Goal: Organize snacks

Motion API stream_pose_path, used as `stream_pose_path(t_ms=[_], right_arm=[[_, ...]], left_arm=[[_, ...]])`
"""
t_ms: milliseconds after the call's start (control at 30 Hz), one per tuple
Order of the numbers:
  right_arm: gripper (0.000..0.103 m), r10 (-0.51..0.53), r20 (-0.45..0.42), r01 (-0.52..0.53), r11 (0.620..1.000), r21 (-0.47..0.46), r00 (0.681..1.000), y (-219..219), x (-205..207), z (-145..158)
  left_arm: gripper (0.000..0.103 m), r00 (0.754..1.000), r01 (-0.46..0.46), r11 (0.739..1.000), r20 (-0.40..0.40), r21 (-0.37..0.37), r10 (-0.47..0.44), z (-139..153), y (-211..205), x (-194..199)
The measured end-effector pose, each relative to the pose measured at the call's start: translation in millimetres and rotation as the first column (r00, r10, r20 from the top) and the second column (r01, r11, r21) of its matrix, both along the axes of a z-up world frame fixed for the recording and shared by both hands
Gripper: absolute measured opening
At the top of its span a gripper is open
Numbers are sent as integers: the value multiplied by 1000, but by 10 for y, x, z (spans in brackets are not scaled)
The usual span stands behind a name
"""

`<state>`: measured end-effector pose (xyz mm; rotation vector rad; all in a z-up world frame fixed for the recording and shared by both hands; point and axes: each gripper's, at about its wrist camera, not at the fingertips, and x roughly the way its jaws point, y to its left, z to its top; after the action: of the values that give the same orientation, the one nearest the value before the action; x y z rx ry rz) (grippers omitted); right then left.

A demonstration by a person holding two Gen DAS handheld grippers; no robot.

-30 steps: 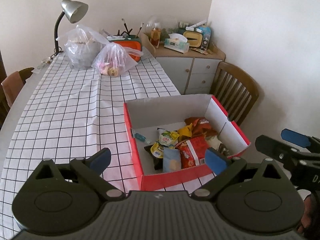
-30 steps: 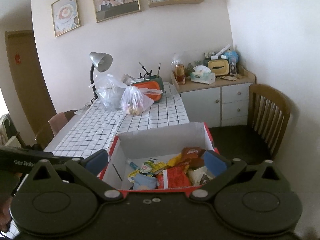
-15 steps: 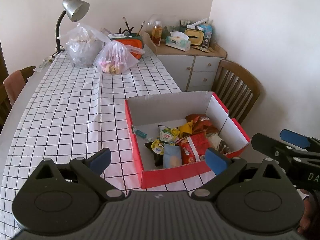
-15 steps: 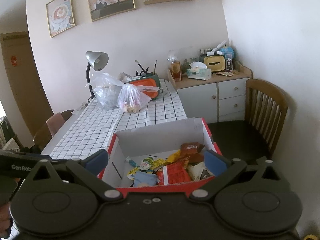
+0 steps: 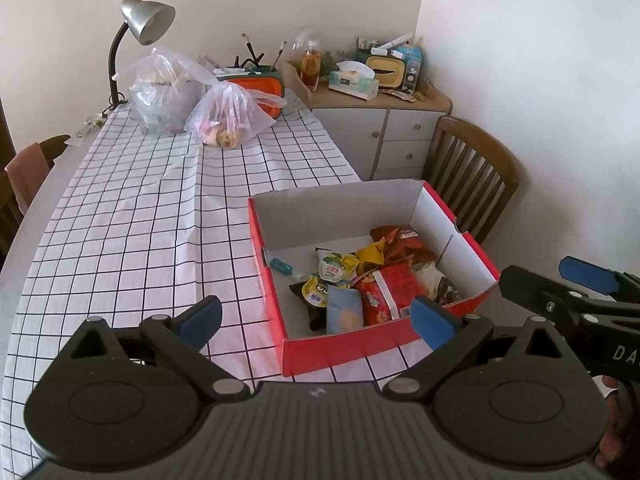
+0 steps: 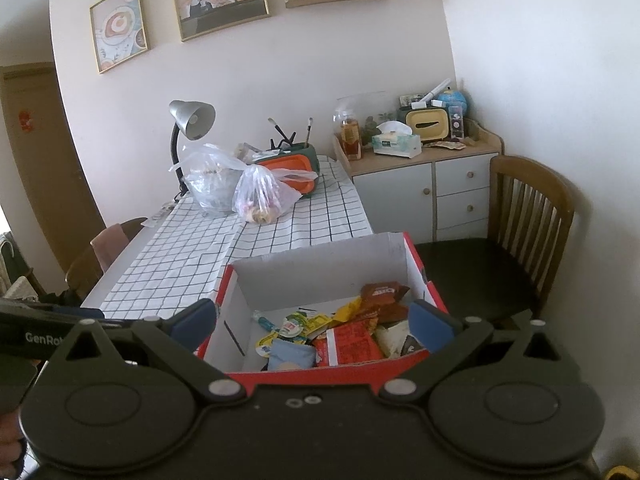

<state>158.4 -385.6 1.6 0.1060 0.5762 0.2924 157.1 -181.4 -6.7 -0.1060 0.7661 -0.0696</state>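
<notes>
Snacks (image 5: pixel 372 280) lie heaped in a red box (image 5: pixel 340 348) on the checked tablecloth (image 5: pixel 140 220); left gripper (image 5: pixel 316 318) and right gripper (image 6: pixel 312 318), jaws apart, hold nothing.

Two handheld grippers hover near a red box (image 5: pixel 360 346). The left gripper (image 5: pixel 316 316) sits above the box's near-left corner, its blue-padded fingers spread wide and holding nothing. The right gripper (image 6: pixel 312 318) hangs at the box's near wall, fingers equally wide apart and holding nothing, level with the left.
</notes>
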Motion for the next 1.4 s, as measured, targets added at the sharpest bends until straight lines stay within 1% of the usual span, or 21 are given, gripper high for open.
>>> stream_pose_path(t_ms=[500,1400], right_arm=[[103,-1,11,1,1000,-1,1000,27,-22,13],[103,-52,-4,52,999,-13,999,27,-138,24]], left_arm=[[101,1000,15,1000,18,10,-15,18,19,5],[101,997,72,997,8,-7,-72,-30,6,-30]])
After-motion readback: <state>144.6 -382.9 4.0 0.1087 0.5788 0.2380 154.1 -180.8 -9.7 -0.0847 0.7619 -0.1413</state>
